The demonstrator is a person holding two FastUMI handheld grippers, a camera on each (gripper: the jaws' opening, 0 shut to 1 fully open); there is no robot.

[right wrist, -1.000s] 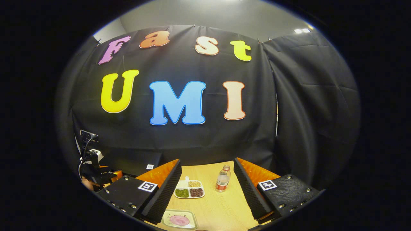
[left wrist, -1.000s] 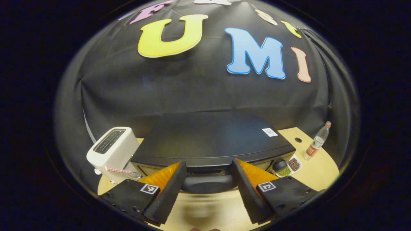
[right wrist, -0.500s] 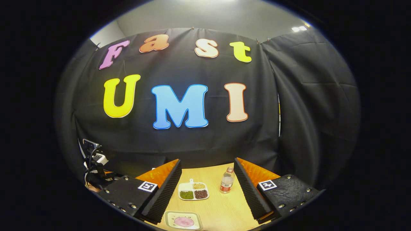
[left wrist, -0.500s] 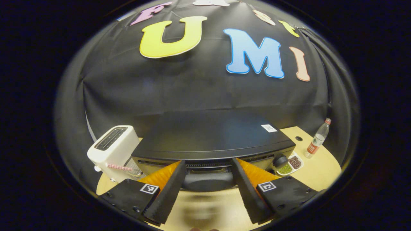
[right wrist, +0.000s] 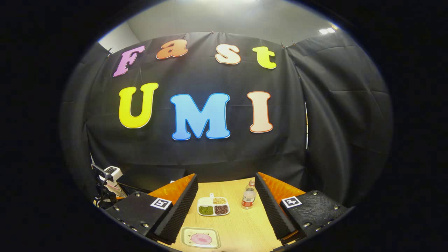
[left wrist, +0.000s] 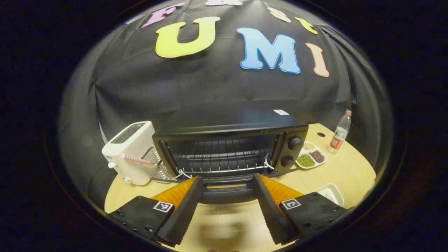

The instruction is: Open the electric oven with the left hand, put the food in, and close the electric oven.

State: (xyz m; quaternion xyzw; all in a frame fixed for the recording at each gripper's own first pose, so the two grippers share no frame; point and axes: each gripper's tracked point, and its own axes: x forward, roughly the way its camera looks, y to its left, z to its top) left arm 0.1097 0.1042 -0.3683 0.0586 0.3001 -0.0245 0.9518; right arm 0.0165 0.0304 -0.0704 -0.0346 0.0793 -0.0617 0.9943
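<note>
Oven door down, my left claw at its handle.

My left claw [left wrist: 226, 204] stands wide, the door handle [left wrist: 225, 194] lying between its fingers, neither visibly pressing on it. The oven [left wrist: 231, 147] sits just ahead with its rack [left wrist: 224, 159] bare. My right claw [right wrist: 225, 206] is also wide and holds nothing, hovering over the table [right wrist: 241, 224]; the food tray [right wrist: 200, 238] lies just below and in front of it, well apart from the oven.
</note>
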